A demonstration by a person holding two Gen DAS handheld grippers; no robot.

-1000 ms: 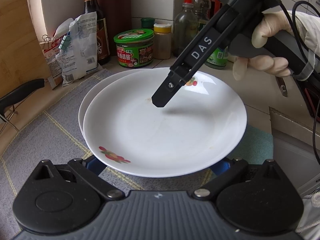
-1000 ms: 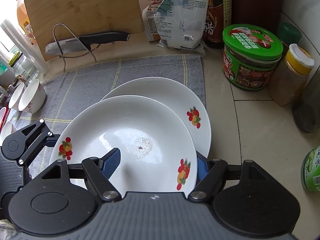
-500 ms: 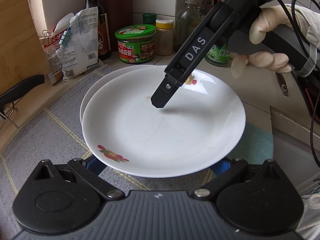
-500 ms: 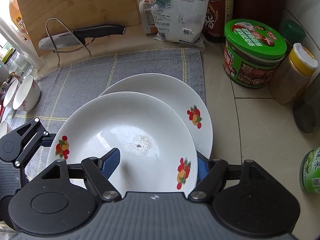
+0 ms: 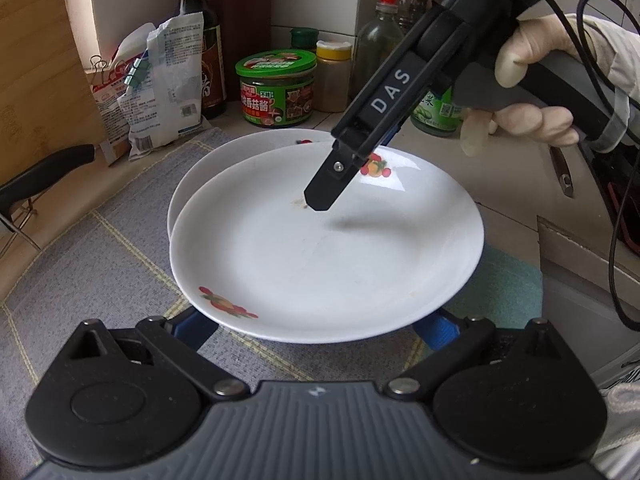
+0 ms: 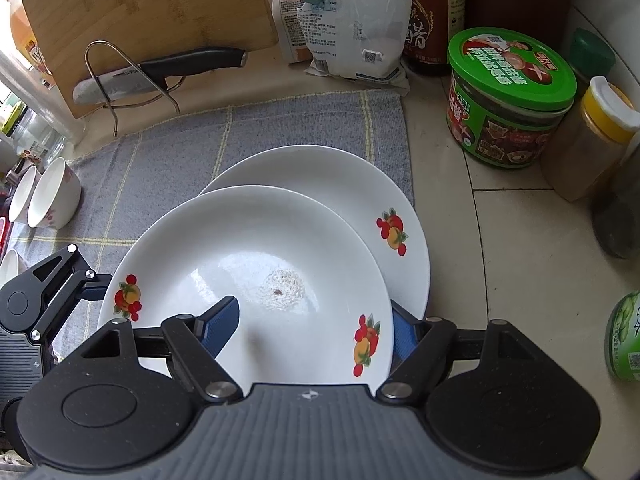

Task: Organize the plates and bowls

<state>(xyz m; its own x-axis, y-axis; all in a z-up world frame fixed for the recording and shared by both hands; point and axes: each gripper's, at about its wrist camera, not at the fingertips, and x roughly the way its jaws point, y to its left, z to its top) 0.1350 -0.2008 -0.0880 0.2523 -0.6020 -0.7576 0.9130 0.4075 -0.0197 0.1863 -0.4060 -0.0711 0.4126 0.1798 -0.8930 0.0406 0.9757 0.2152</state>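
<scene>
A white plate with fruit decals is held above a second matching plate that lies on the grey checked mat. My right gripper straddles the upper plate's near rim, one blue finger over the plate, the other finger under its edge; it shows in the left wrist view as a black finger over the plate's middle. My left gripper sits open at the plate's opposite rim, its blue fingertips beneath the plate.
Several small white bowls stand at the mat's left edge. A knife on a wire rack and a wooden cutting board lie behind. A green-lidded jar, spice jar, sauce bottles and bags line the back right.
The held plate has shifted slightly toward the lower plate and the jars. Both grippers keep their places at its rims.
</scene>
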